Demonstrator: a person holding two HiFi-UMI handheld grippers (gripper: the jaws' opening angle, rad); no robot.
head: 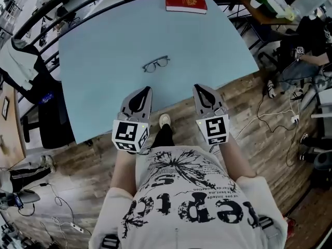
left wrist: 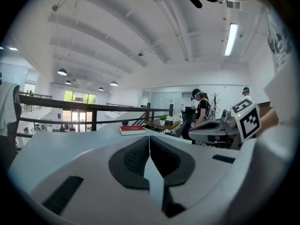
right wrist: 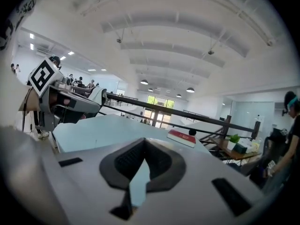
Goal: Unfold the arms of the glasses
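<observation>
"What's the person wearing?"

"A white T-shirt (head: 192, 201) with a black splash print and big black letters across the front. Black trousers (head: 164, 136) and a pale shoe (head: 165, 120)."

"And the tools?"

"The left gripper (head: 147, 89) and right gripper (head: 199, 87) match. Both have pale grey shells tapering to a point, with black ribbed pads (left wrist: 133, 157) inside. Each has a white cube (head: 129, 134) of black square markers at the back."

Red book (head: 186, 2) at far edge of pale blue table (head: 104, 77); black railing (left wrist: 93, 108) beyond; wooden floor (head: 93, 160).
</observation>
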